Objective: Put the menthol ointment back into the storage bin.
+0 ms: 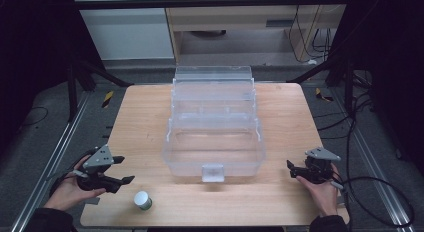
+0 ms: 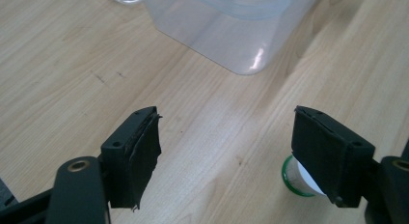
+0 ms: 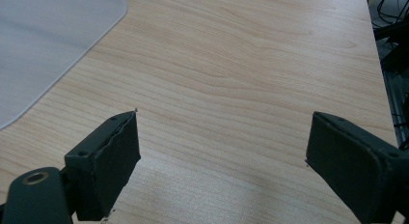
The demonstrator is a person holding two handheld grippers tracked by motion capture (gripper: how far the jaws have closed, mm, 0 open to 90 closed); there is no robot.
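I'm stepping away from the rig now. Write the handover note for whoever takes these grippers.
Left gripper: open, holding nothing, at the table's near left corner; the cup stands just to its right, untouched.
Right gripper: open, holding nothing, near the right edge over bare wood.
Box: clear plastic, lid open, mid-table, nothing visible inside; its latch faces the person.
Done: nothing visibly moved so far; the cup is still outside the box.
Left: probably grasp the cup with the left fingers and set it in the box, then perhaps close the lid.
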